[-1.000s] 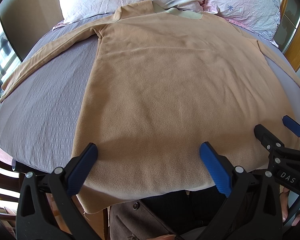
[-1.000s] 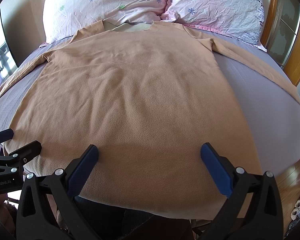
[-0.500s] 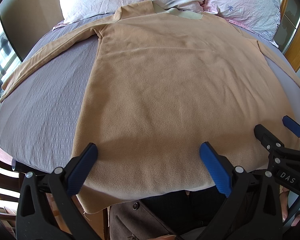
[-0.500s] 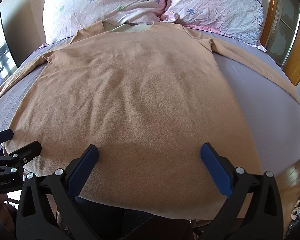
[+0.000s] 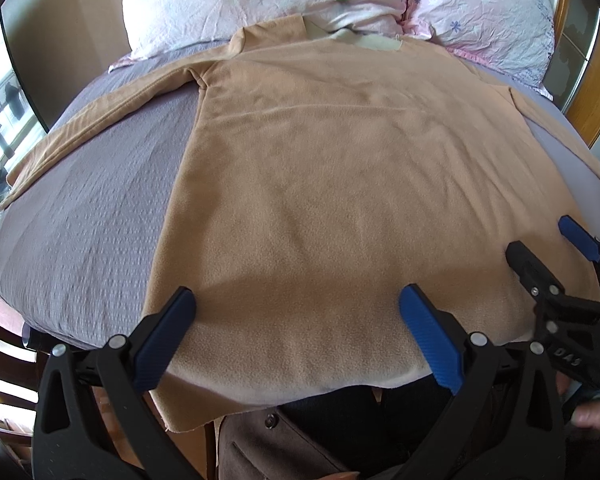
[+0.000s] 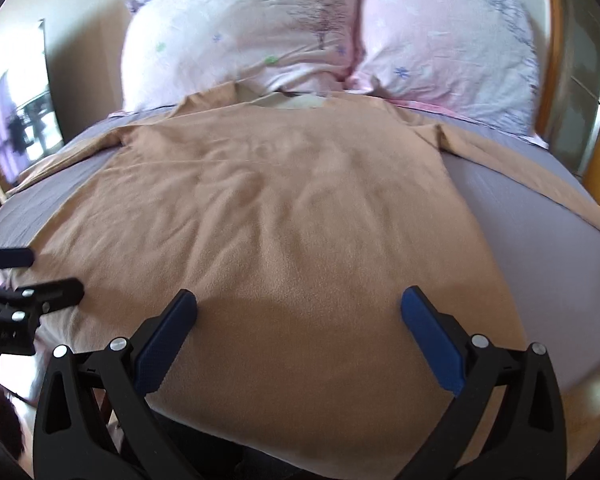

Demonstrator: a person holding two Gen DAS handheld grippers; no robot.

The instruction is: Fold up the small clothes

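The shirt (image 5: 340, 184) lies flat and face-up on the bed (image 5: 84, 232), spread ahead of both tongs, collar at the far end against the pillows (image 6: 324, 40) and hem at the near edge just below the fingertips. Its sleeves (image 5: 100, 120) reach outward to either side, well beyond each pair of tongs. We judge that no fold has yet been made.

Risks from here, in our judgement: the hem overhangs the near edge of the bed, so a pull toward us could drag the whole shirt off; the cloth looks soft and fleecy, so a shallow pinch may take only the top layer and leave the fold uneven; the low ripples across the body may be pressed into creases if folded over as they lie.

Left tongs (image 5: 296, 312): spread wide, holding nothing, poised above the hem near the shirt's left corner. Whether the tips graze the cloth we cannot tell.

Right tongs (image 6: 298, 304): likewise spread wide and empty, above the hem toward the right side. Each pair shows at the edge of the other's view, apart from it.
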